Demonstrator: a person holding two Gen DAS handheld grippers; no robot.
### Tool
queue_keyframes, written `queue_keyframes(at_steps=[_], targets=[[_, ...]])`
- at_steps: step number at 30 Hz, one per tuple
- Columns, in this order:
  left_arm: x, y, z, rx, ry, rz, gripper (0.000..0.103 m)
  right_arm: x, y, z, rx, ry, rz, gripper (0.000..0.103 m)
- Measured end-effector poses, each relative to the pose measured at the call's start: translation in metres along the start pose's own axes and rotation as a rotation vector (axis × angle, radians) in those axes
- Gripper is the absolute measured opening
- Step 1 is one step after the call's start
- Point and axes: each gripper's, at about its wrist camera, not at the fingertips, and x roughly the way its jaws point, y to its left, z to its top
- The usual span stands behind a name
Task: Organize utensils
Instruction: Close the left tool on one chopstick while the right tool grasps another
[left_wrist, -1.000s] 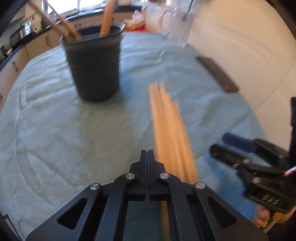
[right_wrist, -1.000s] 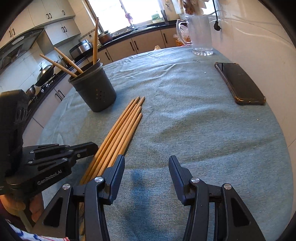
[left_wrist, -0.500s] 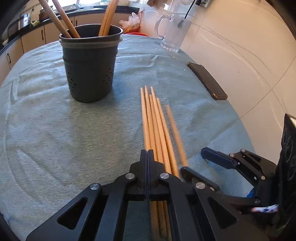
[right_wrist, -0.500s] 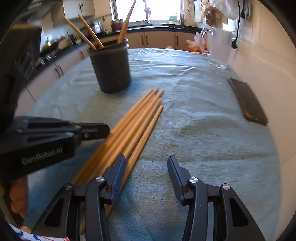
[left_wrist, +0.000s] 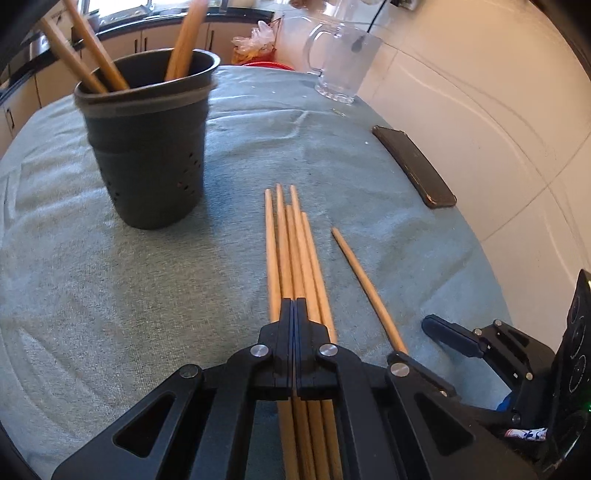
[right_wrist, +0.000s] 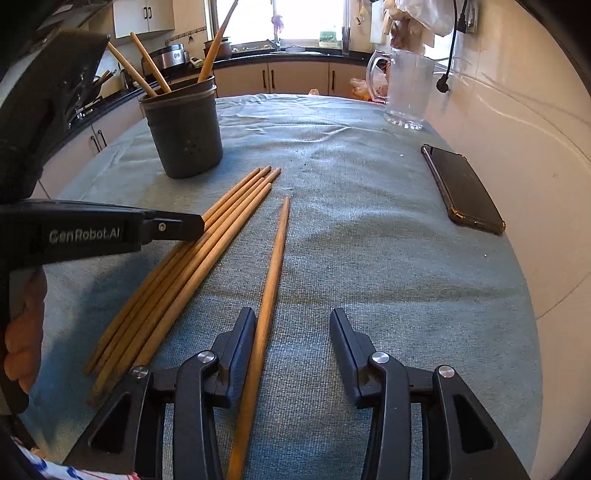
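Note:
Several wooden chopsticks (left_wrist: 295, 251) lie bundled on the grey-green cloth; they also show in the right wrist view (right_wrist: 207, 236). One single chopstick (right_wrist: 275, 258) lies apart to their right, also seen in the left wrist view (left_wrist: 364, 284). A dark perforated holder (left_wrist: 147, 147) with three chopsticks in it stands at the back left, and shows in the right wrist view (right_wrist: 184, 129). My left gripper (left_wrist: 294, 304) is shut and empty, resting over the bundle. My right gripper (right_wrist: 291, 325) is open, with the single chopstick lying against its left finger.
A black phone (right_wrist: 461, 188) lies near the right edge by the white wall. A clear glass jug (right_wrist: 406, 92) stands at the back right. Kitchen cabinets and a window are beyond the table. The cloth (right_wrist: 369, 266) covers the whole tabletop.
The single chopstick has been pushed away from the bundle to the right. My right gripper has shifted so that this chopstick lies between its fingers. My left gripper stays shut over the bundle.

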Motion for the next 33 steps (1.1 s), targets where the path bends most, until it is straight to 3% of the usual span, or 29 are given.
queue_keyframes(at_steps=[10, 12, 13, 17, 20, 24, 27, 30, 33], targets=[[0.008, 0.003, 0.004, -0.007, 0.010, 0.072, 0.000, 0.000, 0.000, -0.001, -0.002, -0.007, 0.006, 0.046], [0.004, 0.006, 0.001, -0.034, 0.009, 0.096, 0.000, 0.000, -0.001, 0.000, 0.003, -0.006, 0.003, 0.032], [0.001, 0.010, -0.003, -0.049, 0.010, 0.102, 0.000, -0.001, -0.003, 0.000, 0.010, -0.003, 0.000, 0.015], [-0.019, 0.035, -0.025, -0.170, 0.043, 0.066, 0.000, -0.003, -0.016, 0.000, 0.070, 0.031, 0.051, 0.008], [-0.038, 0.048, -0.049, -0.235, 0.062, 0.057, 0.000, -0.009, -0.019, -0.005, 0.083, 0.054, 0.066, 0.008], [-0.053, 0.049, -0.070, -0.230, 0.098, 0.038, 0.000, -0.018, -0.016, -0.014, 0.048, 0.087, 0.057, 0.011], [-0.065, 0.041, -0.066, -0.151, 0.059, 0.073, 0.002, -0.020, -0.017, -0.014, 0.044, 0.108, 0.089, 0.030], [-0.066, 0.040, -0.051, -0.128, 0.044, 0.077, 0.022, -0.017, -0.016, -0.008, 0.024, 0.117, 0.058, 0.033], [-0.055, 0.043, -0.030, -0.113, 0.039, 0.066, 0.026, -0.006, -0.016, 0.003, -0.004, 0.130, 0.032, 0.033]])
